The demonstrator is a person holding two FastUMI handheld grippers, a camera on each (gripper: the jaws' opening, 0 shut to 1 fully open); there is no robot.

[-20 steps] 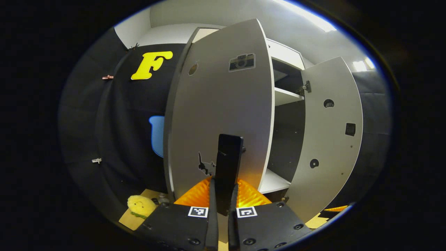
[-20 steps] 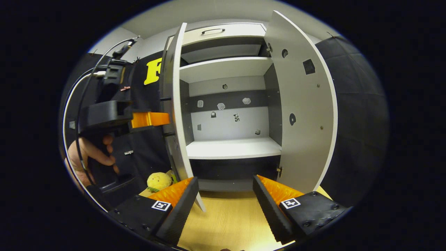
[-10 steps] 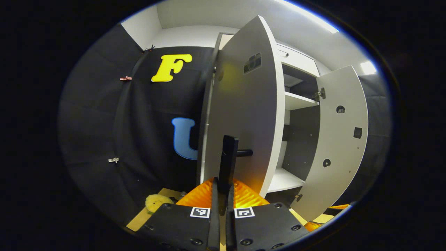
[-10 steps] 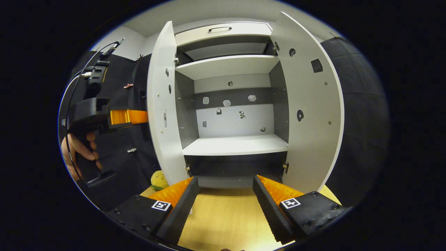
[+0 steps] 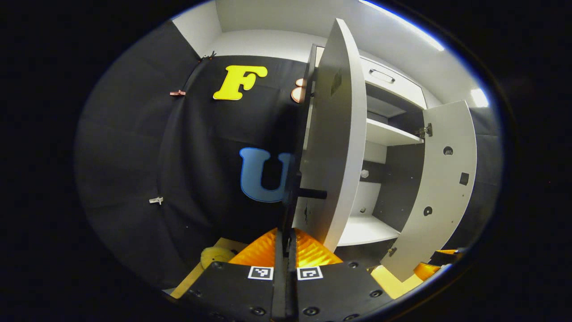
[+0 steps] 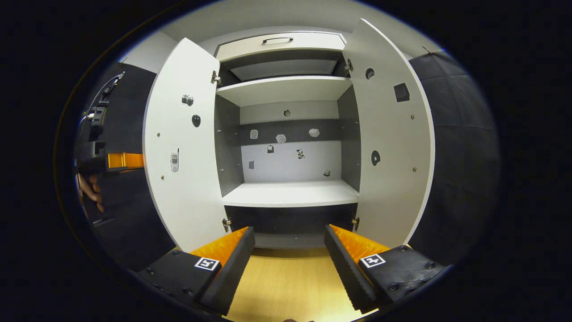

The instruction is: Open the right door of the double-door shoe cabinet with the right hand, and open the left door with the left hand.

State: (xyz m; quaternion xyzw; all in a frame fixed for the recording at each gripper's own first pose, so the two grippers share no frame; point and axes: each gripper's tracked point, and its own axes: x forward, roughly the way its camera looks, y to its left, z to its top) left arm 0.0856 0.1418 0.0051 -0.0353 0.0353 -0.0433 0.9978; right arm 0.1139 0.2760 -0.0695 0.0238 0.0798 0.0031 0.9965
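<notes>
The grey shoe cabinet [image 6: 286, 44] stands with both doors swung out. In the left gripper view, my left gripper [image 5: 286, 243] is shut on the dark bar handle [image 5: 291, 197] of the left door [image 5: 335, 143], which I see almost edge-on. The right door [image 5: 442, 188] stands wide beyond it. In the right gripper view, my right gripper [image 6: 289, 264] is open and holds nothing, low in front of the cabinet's lower shelf [image 6: 290, 194]. The left door [image 6: 181, 147] and right door [image 6: 393, 147] flank the interior. My left gripper [image 6: 120, 160] and a hand [image 6: 89, 192] show behind the left door.
A yellow plush toy [image 5: 213, 256] lies on the wooden floor board [image 5: 190, 279] beside the cabinet's left side. The same wood surface [image 6: 286, 286] runs under my right gripper. Small stickers dot the cabinet's back panel [image 6: 290, 156]. An upper shelf [image 6: 281, 89] spans the interior.
The left door has swung much wider, drawn by my left gripper on its handle. The right gripper stays open and nearly still; the right door has not moved.
</notes>
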